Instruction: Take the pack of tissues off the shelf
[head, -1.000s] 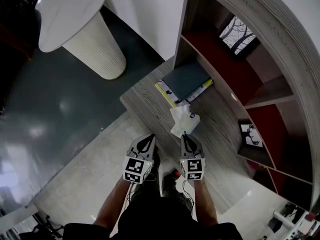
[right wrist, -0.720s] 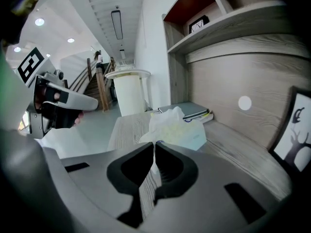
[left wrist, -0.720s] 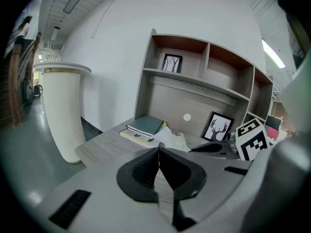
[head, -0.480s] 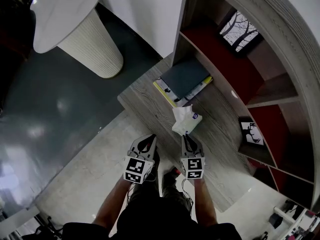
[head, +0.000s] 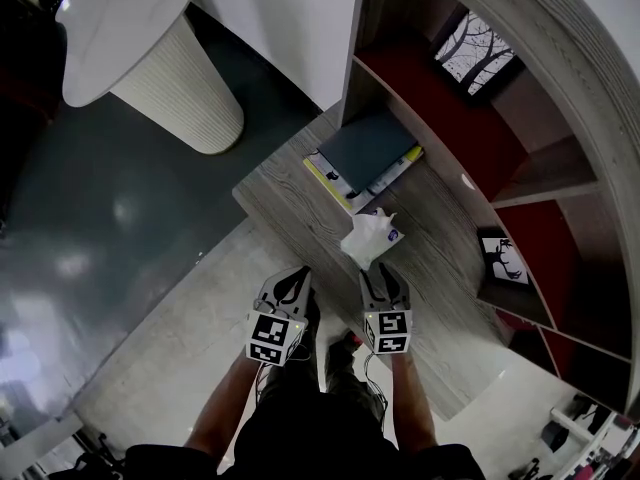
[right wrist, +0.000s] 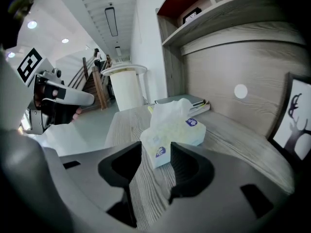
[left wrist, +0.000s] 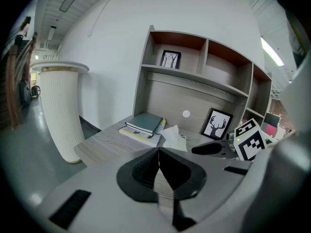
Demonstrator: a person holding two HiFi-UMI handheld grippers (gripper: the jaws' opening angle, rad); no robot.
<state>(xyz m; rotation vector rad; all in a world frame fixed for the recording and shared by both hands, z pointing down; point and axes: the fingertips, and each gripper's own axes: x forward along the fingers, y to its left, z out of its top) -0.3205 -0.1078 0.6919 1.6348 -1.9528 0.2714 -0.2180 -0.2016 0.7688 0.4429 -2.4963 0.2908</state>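
We counted two grippers. The left gripper (head: 296, 280) was clenched, jaws meeting with nothing in them. The right gripper (head: 381, 271) had just been opening its jaws and stood released, with the one pack of tissues (head: 370, 238) between the jaw tips and the pads not pressing it. The pack lay on the wood-grain ledge (head: 290, 203) of the shelf unit (head: 560, 88), with a tissue sticking up from its top. It was near one stack of books (head: 368, 155), at least two, the dark one on top. There were two framed pictures: a tree picture (head: 476, 60) in an upper red-lined compartment and a deer picture (head: 502, 265) standing at the back of the ledge. One white round dot (head: 468, 182) sat on the back panel. The room had a grey glossy floor (head: 90, 228), one white pedestal table (head: 150, 58) with a ribbed base, and a white wall (head: 290, 18).
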